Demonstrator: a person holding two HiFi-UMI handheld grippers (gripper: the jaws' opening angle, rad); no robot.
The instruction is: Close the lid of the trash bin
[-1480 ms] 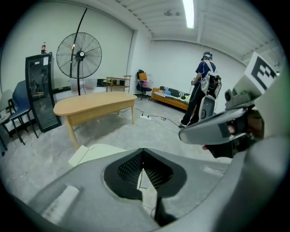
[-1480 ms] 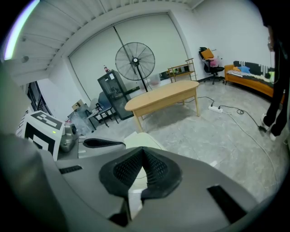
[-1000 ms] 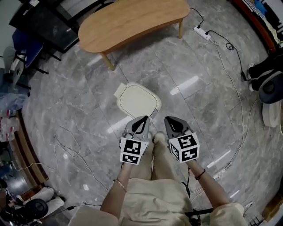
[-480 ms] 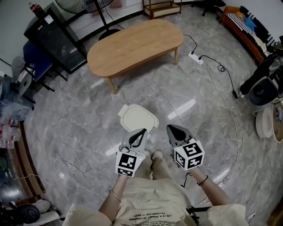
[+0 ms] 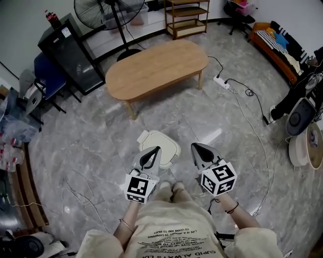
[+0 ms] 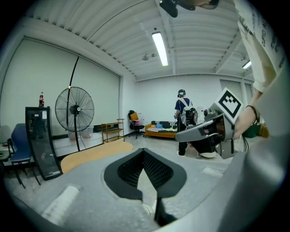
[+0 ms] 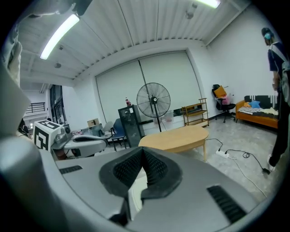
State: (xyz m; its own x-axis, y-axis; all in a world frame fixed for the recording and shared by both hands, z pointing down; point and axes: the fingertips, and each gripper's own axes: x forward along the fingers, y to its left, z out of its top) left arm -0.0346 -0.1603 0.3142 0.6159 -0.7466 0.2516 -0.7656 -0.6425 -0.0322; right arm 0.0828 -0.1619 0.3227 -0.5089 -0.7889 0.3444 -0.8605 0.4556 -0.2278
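Note:
The cream trash bin [image 5: 162, 144] stands on the grey marble floor just ahead of my feet, and its lid lies flat on top. My left gripper [image 5: 154, 149] hangs in the air over the bin's near left edge, jaws shut with nothing between them. My right gripper [image 5: 194, 146] is level with it to the right of the bin, also shut and empty. Both point forward and slightly down. In the right gripper view a strip of the cream bin [image 7: 135, 192] shows below the closed pads [image 7: 154, 170]. The left gripper view looks across the room over its closed pads [image 6: 156, 170].
A wooden oval table [image 5: 156, 70] stands beyond the bin. A power strip [image 5: 220, 80] and its cable run along the floor to the right. Loose wires [image 5: 75, 181] lie on the left. A fan [image 5: 108, 12], black cabinet [image 5: 73, 53] and shelf line the far wall. Another person [image 6: 182, 120] stands far off.
Both grippers have risen away from the bin and the head view has pulled back, so the bin looks smaller. The lid stays flat on the bin.

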